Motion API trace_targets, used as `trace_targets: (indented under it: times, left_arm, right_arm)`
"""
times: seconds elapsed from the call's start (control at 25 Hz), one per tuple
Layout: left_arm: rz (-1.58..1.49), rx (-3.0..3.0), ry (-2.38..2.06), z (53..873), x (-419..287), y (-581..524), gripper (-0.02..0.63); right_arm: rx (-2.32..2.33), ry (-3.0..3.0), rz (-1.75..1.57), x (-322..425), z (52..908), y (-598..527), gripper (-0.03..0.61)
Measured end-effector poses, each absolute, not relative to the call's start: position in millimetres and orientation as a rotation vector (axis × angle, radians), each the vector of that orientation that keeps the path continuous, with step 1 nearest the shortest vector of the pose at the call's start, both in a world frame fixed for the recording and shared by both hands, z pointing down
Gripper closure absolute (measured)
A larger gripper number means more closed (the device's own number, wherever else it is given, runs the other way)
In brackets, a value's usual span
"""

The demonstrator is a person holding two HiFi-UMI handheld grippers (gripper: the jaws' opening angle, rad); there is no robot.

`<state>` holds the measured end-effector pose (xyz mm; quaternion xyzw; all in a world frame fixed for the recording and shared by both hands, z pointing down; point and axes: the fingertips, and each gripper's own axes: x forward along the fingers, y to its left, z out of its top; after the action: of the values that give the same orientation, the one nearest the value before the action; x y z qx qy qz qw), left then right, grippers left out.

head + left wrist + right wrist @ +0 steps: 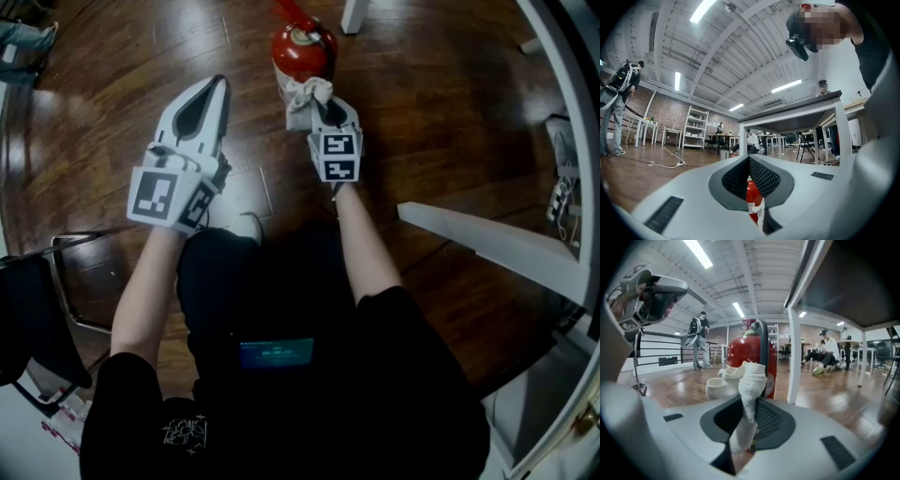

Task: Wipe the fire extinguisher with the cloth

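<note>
A red fire extinguisher (302,50) stands upright on the wooden floor ahead of me. My right gripper (325,105) is shut on a white cloth (306,95), which bunches against the extinguisher's near side. In the right gripper view the cloth (744,380) rises from between the jaws in front of the red cylinder (750,357) with its black strap. My left gripper (217,86) hangs to the left of the extinguisher, apart from it, jaws meeting at the tips with nothing held. Through them the left gripper view shows the extinguisher (752,192).
A white table leg and rail (497,242) run along my right side. A black chair (37,319) stands at my left. A white post (793,357) rises just right of the extinguisher. People sit and stand far across the room.
</note>
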<state>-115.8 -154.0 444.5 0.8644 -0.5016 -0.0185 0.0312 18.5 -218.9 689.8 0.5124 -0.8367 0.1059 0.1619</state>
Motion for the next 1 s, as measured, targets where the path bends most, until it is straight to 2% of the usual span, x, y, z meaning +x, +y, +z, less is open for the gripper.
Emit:
trace_targets:
  times: [0.4,0.56,0.72,1.0]
  left_arm:
    - [-0.064,2.645,-1.568,445,-122,-147,0.612]
    - [-0.068,2.649,-1.561,446,-118,-148,0.612]
    - [-0.069,2.649,-1.559,447,-118,-147,0.612]
    - [-0.078,2.648,-1.553,447,-115,-150,0.612]
  right_arm:
    - [1.28,-2.256,0.464,18,777,-213,0.489]
    - [1.243,-2.24,0.453,19,781,-213,0.489]
    - [1.276,-2.374,0.378,24,739,-204,0.489]
    - [1.452,-2.677,0.115,62,584,-213,0.489]
